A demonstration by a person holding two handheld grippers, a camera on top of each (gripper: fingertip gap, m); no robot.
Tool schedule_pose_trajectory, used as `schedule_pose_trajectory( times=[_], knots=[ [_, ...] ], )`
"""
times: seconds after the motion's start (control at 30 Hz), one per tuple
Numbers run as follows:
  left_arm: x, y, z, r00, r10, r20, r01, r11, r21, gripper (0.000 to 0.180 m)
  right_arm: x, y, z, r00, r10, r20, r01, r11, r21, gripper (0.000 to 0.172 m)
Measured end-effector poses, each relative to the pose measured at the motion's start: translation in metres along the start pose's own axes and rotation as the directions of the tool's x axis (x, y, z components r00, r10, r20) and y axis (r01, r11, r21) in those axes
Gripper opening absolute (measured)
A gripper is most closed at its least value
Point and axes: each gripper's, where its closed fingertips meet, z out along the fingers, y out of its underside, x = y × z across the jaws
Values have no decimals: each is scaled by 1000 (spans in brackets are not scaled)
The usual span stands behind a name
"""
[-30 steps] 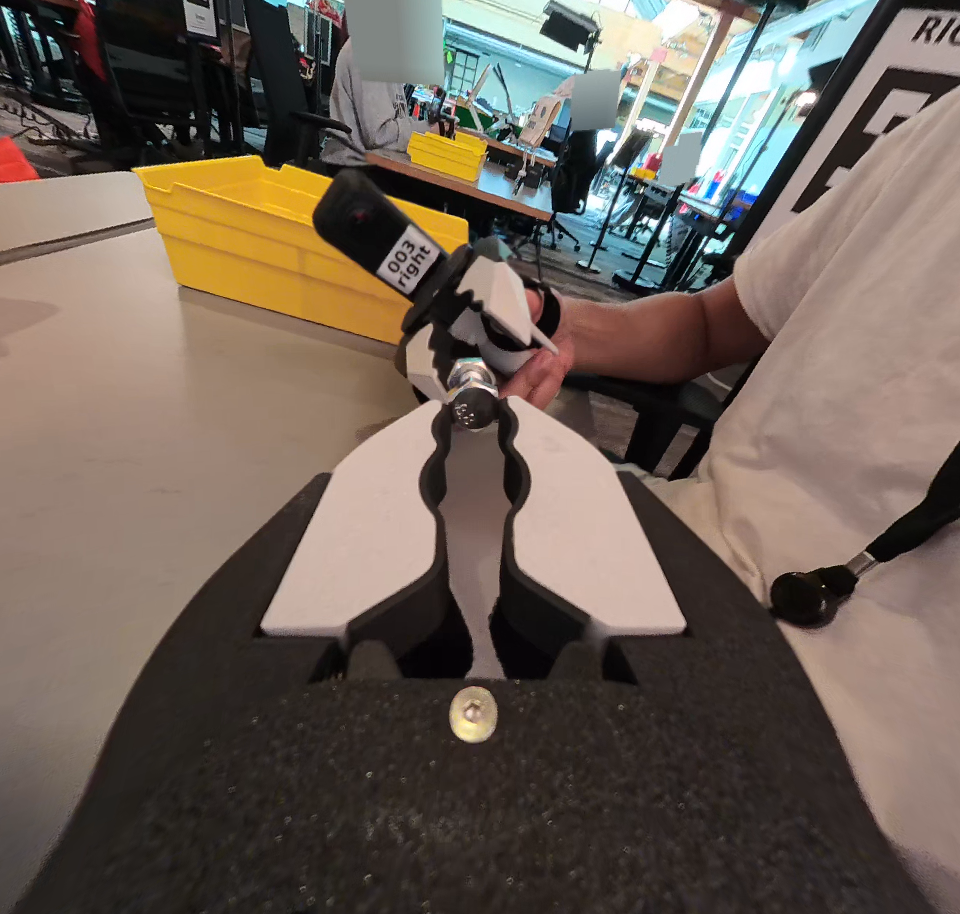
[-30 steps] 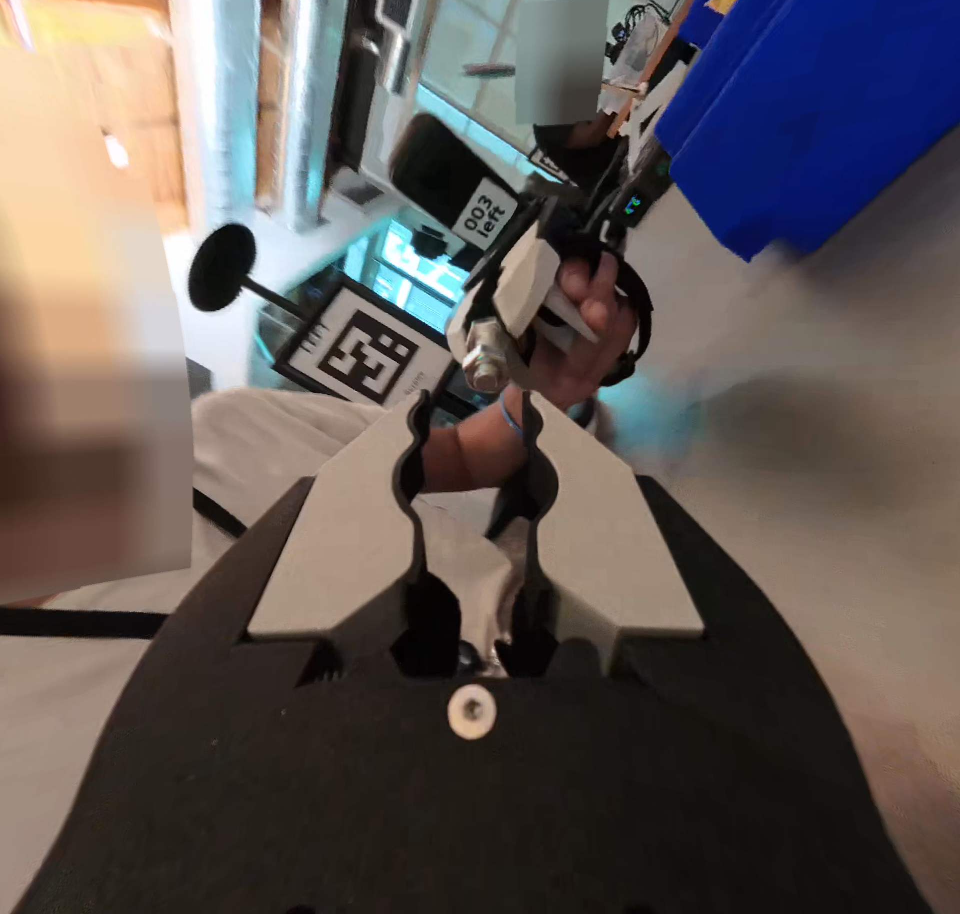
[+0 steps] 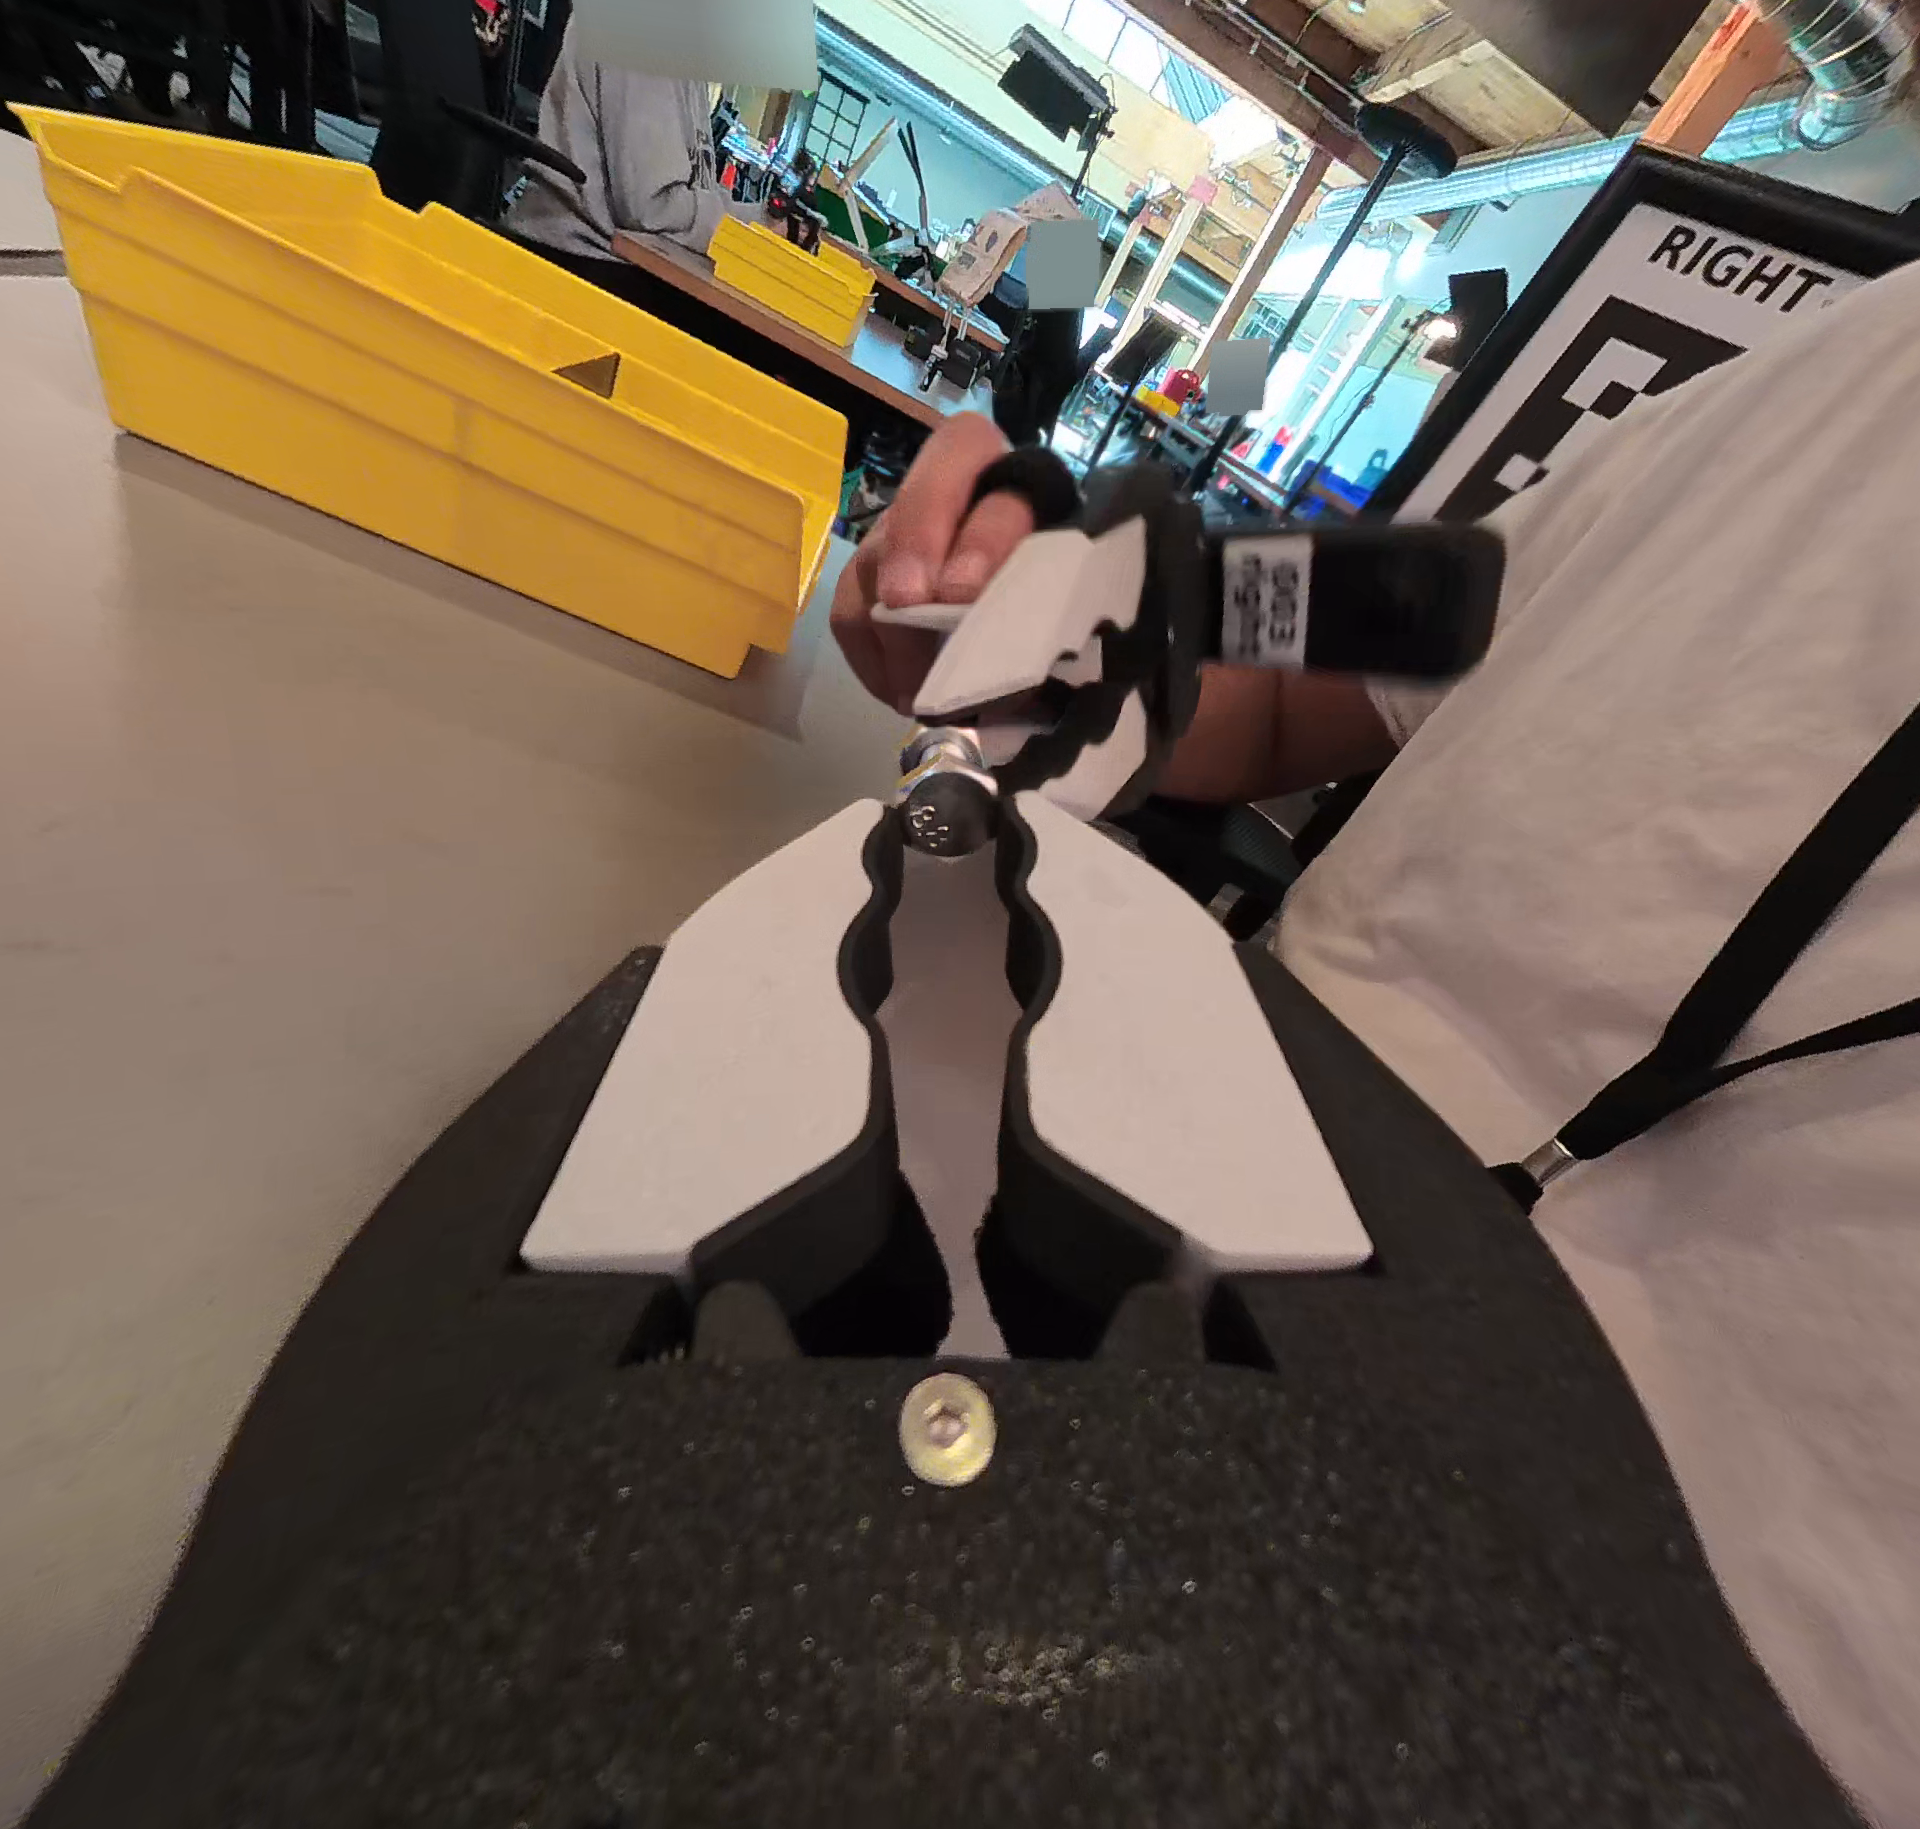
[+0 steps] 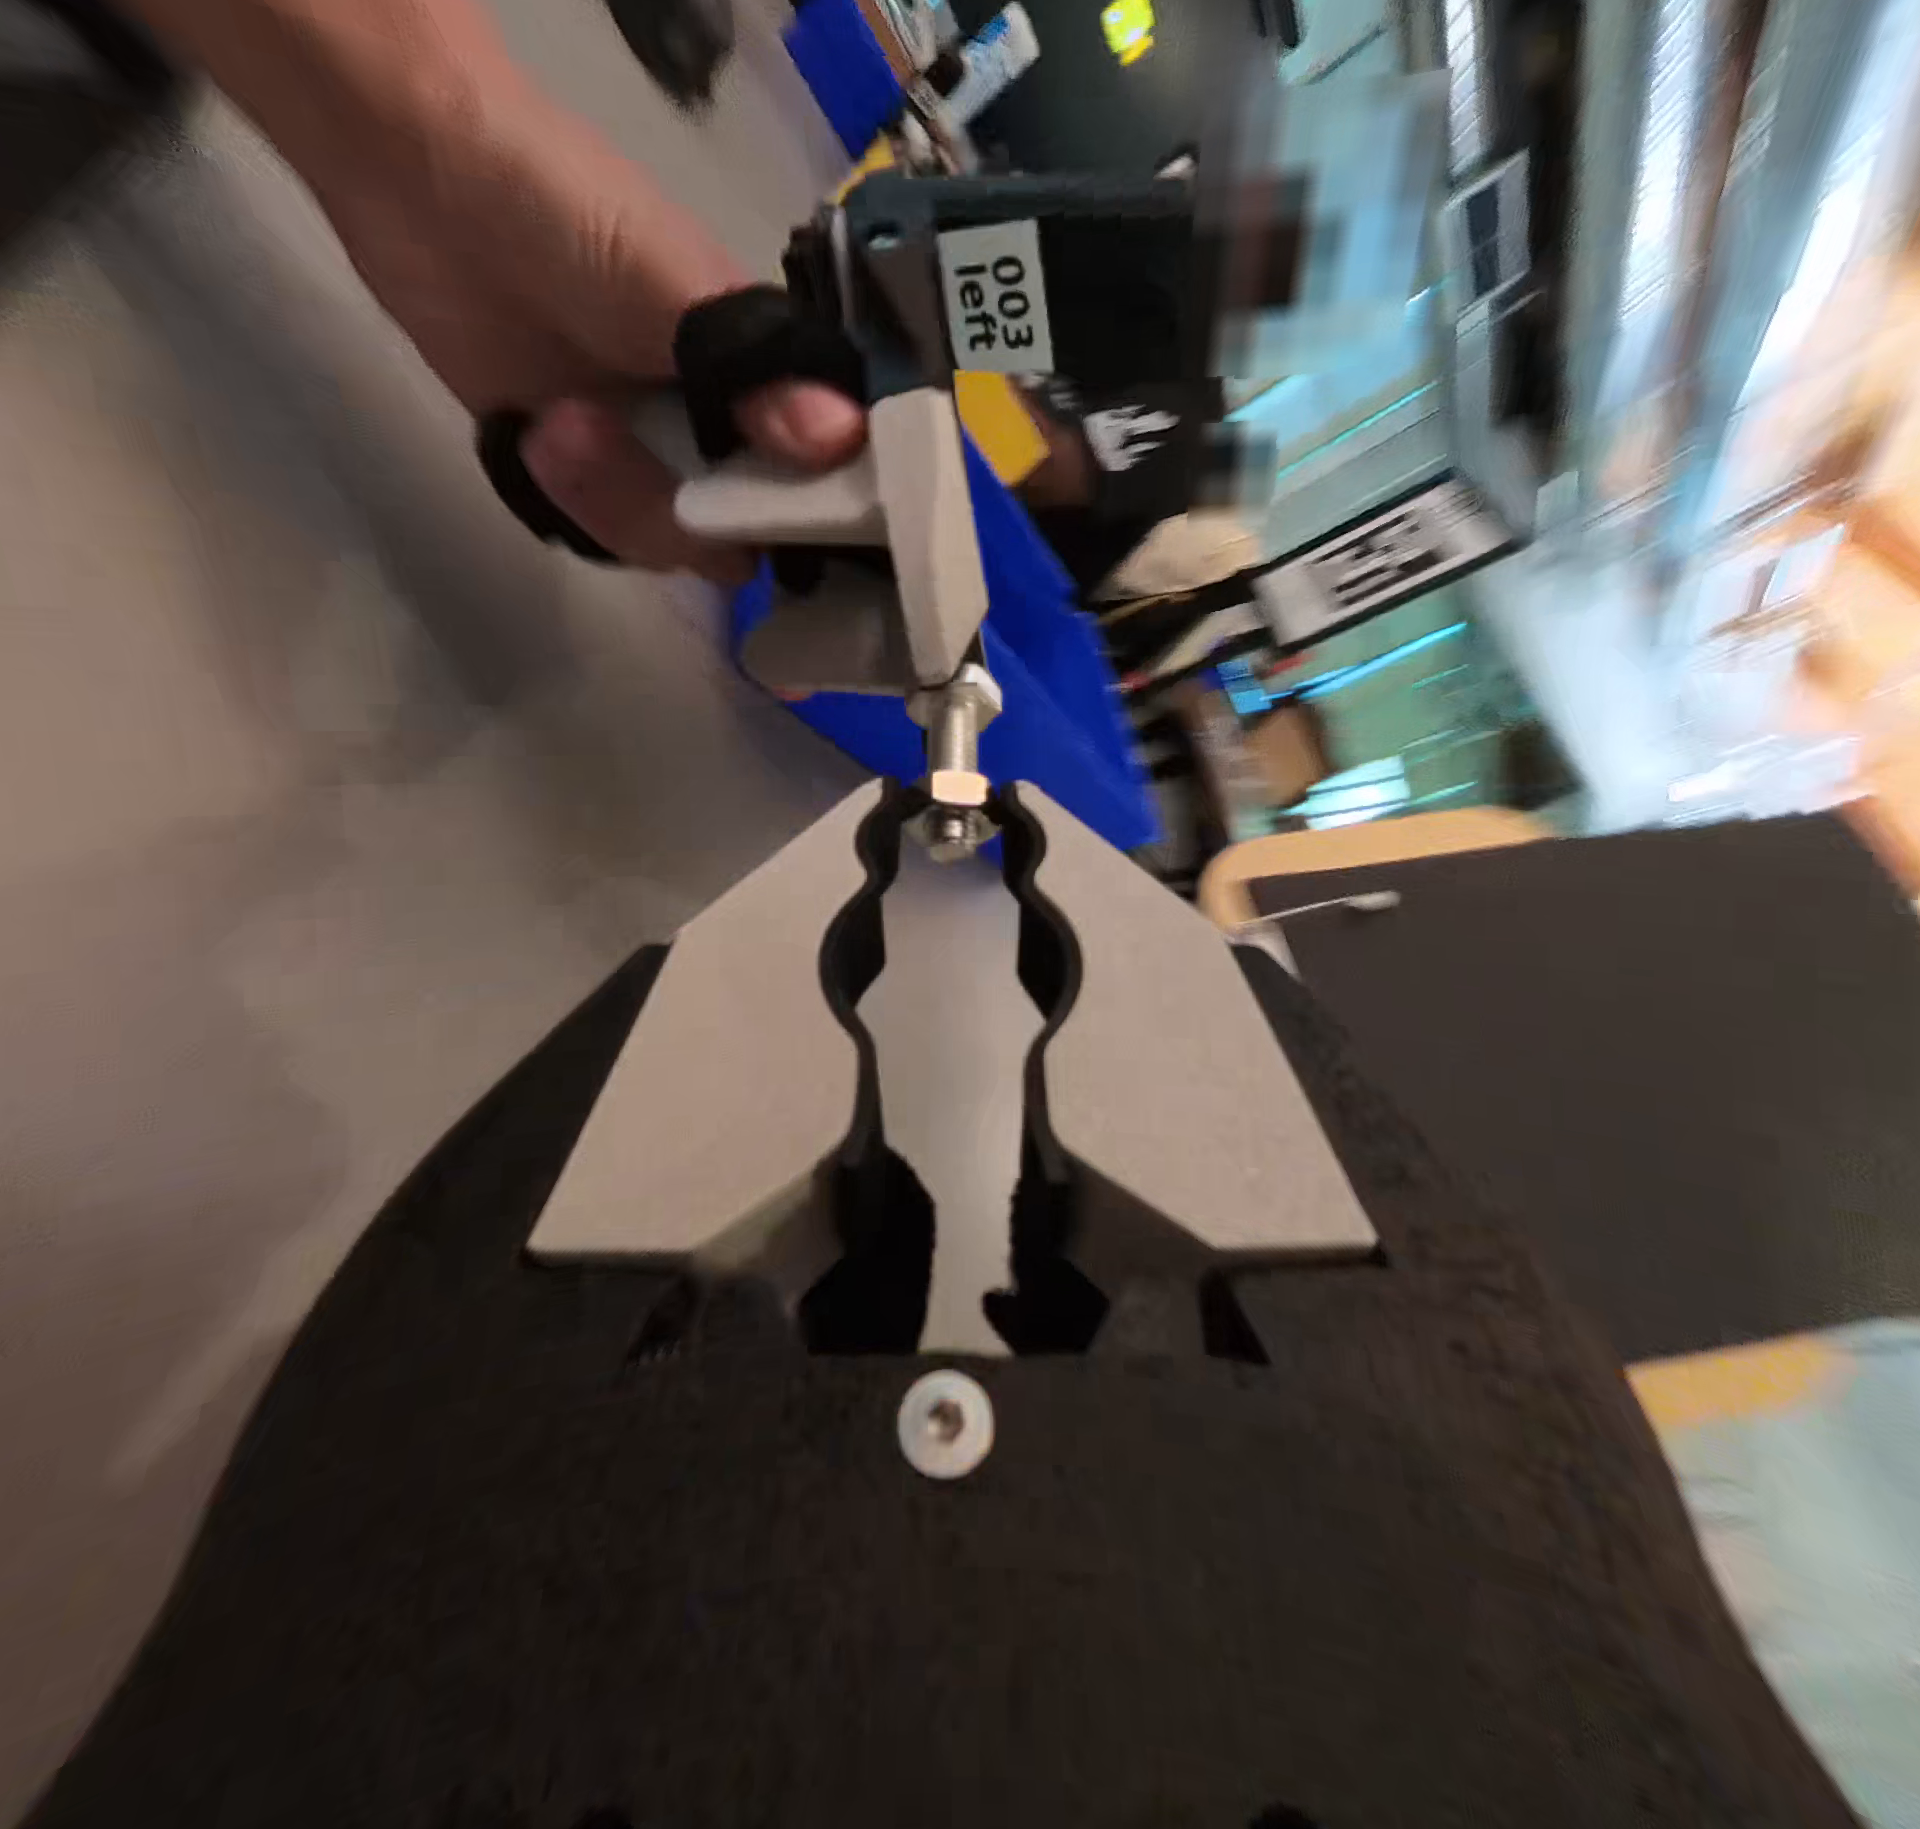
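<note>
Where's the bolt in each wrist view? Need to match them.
Left wrist view: bolt at centre, dark round head between this gripper's fingers, shank running away.
Right wrist view: bolt at centre, threaded end and nut at this gripper's fingertips.
Shared landmark: the grey tabletop.

Each gripper has two pale grey, wedge-shaped fingers lined with wavy black pads, set in a black, grainy, rounded body: the left gripper (image 3: 943, 823) and the right gripper (image 4: 951, 823) look alike. A silver hex-socket screw (image 3: 947, 1430) sits at the centre of each body. A black camera block with a white label (image 4: 997, 299) tops each one. The person wears a white T-shirt (image 3: 1621, 740) crossed by black straps (image 3: 1766, 958), with black finger loops (image 3: 1023, 480) round the fingers.
</note>
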Motion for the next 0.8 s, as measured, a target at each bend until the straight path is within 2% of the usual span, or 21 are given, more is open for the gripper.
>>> schedule_pose_trajectory(
  times=[0.07, 0.1, 0.17, 0.23, 0.3, 0.37, 0.4, 0.43, 0.47, 0.5, 0.53, 0.57, 0.6, 0.7, 0.8],
  knots=[
    [1, -1, 0, 1000, -2, -9, 2, 1000, 6, 17, 3, -2, -1, 970, -214, -118, 211, 977, -33, 19],
    [2, -2, -1, 1000, 3, -8, -3, 1000, 10, 17, 4, -2, 0, 963, -221, -151, 218, 975, -37, 19],
    [1, -4, -4, 1000, 20, 6, -20, 1000, 15, 17, 4, -1, 1, 985, -99, -143, 98, 995, -17, 20],
    [-1, -7, -9, 998, 51, 34, -51, 999, 19, 17, 9, 2, 1, 987, 137, -89, -136, 991, 17, 30],
    [-3, -11, -15, 995, 84, 63, -85, 996, 27, 17, 15, 7, 1, 914, 406, -5, -405, 913, 41, 30],
    [-5, -14, -20, 990, 116, 85, -119, 992, 34, 17, 16, 9, 2, 738, 662, 133, -672, 739, 47, 29],
    [-5, -15, -22, 987, 131, 90, -134, 990, 35, 17, 11, 5, 2, 601, 761, 244, -789, 614, 28, 19],
    [-4, -16, -23, 985, 144, 93, -148, 988, 35, 17, 7, 3, 3, 422, 840, 341, -888, 458, -29, 15],
    [-4, -16, -24, 983, 157, 99, -161, 986, 33, 17, 8, 0, 4, 220, 879, 423, -955, 283, -89, 16],
    [-4, -16, -24, 981, 169, 99, -173, 984, 31, 17, 13, -6, 1, 10, 857, 515, -986, 95, -138, 17],
    [-3, -16, -24, 979, 178, 98, -181, 983, 28, 17, 20, -10, -2, -166, 795, 583, -981, -70, -182, 17],
    [-2, -16, -23, 978, 185, 98, -188, 982, 26, 17, 24, -9, -3, -273, 740, 615, -960, -169, -223, 17],
    [-1, -16, -23, 977, 189, 96, -192, 981, 26, 17, 22, -7, -3, -319, 716, 621, -947, -206, -248, 17],
    [1, -16, -21, 976, 199, 93, -202, 979, 26, 17, 10, -4, 3, -273, 767, 581, -955, -143, -260, 17],
    [1, -15, -19, 972, 217, 95, -219, 975, 18, 17, 8, -8, 5, -302, 759, 577, -946, -164, -279, 16]
  ],
)
